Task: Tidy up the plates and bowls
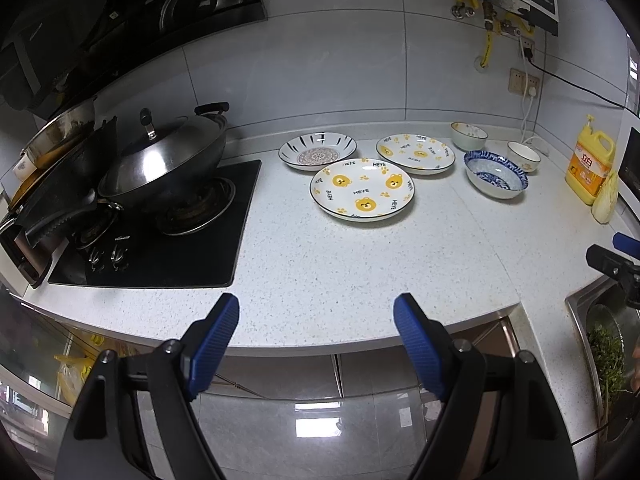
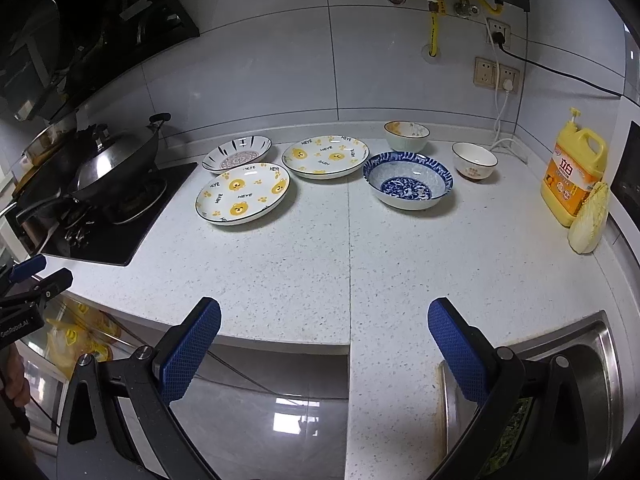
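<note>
Three plates lie on the white speckled counter (image 1: pixel 320 264): a near bear plate (image 1: pixel 362 189) (image 2: pixel 243 193), a far bear plate (image 1: pixel 415 153) (image 2: pixel 325 156), and a black-striped plate (image 1: pixel 317 151) (image 2: pixel 237 153). To their right stand a blue patterned bowl (image 1: pixel 495 174) (image 2: pixel 408 180) and two small white bowls (image 1: pixel 469 135) (image 2: pixel 406 135), (image 1: pixel 523 155) (image 2: pixel 475 159). My left gripper (image 1: pixel 316 312) is open at the counter's front edge, well short of the plates. My right gripper (image 2: pixel 324 316) is open too, also empty, near the front edge.
A black hob (image 1: pixel 160 236) with a lidded wok (image 1: pixel 164 160) sits left of the plates. A yellow detergent jug (image 2: pixel 572 176) and a cabbage piece (image 2: pixel 588 220) stand at the right. A steel sink (image 2: pixel 592 384) holds greens at the lower right.
</note>
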### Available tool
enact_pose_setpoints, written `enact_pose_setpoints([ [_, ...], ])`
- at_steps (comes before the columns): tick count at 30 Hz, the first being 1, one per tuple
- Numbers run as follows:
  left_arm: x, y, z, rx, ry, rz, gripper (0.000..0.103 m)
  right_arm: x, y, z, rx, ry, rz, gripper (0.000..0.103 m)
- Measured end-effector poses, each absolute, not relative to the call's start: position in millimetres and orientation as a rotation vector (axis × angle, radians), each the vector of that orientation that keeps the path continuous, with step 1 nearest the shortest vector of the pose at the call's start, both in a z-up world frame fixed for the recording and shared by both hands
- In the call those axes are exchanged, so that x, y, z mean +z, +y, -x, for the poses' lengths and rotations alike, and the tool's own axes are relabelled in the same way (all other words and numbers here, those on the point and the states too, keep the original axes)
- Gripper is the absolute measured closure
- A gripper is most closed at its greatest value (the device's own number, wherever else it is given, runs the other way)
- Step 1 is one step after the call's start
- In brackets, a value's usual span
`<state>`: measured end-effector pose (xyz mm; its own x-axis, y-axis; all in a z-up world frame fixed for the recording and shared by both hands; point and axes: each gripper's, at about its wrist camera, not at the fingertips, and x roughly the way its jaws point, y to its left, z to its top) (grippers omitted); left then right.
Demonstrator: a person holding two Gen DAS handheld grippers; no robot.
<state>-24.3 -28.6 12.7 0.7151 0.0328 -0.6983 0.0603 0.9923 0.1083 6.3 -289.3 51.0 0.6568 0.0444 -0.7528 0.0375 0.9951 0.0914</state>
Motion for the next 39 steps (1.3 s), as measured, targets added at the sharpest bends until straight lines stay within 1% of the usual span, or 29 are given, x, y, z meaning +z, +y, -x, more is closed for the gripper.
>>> enact_pose_setpoints([
  [9,27.9,-16.8,11.4,0.014,0.757,-0.102,0.024,64.1,-278.7,-14.4,0.046,0.804,-0.108,0.001],
  [15,20.9,-7.1,-25.3,-0.015,0.785,-0.088,0.023,69.1,-262.3,-43.3,0.053,0.783,-0.089,0.001],
  [19,5.8,9.1,-70.7,-0.043,0.808,-0.068,0.023,55.7,-243.2,-78.1,0.048,0.806,-0.073,0.001],
  [23,-5.7,25.7,-134.1,-0.100,0.823,-0.068,0.023,41.4,-220.9,-118.2,0.022,0.831,-0.057,0.001],
  [32,-15.7,46.5,-254.3,-0.194,0.850,-0.095,0.023,18.7,-177.5,-219.6,-0.032,0.867,-0.070,0.001],
  [39,-51.9,39.5,-315.5,-0.217,0.939,-0.097,0.023,-28.6,-166.2,-281.8,-0.038,0.964,-0.084,0.001],
])
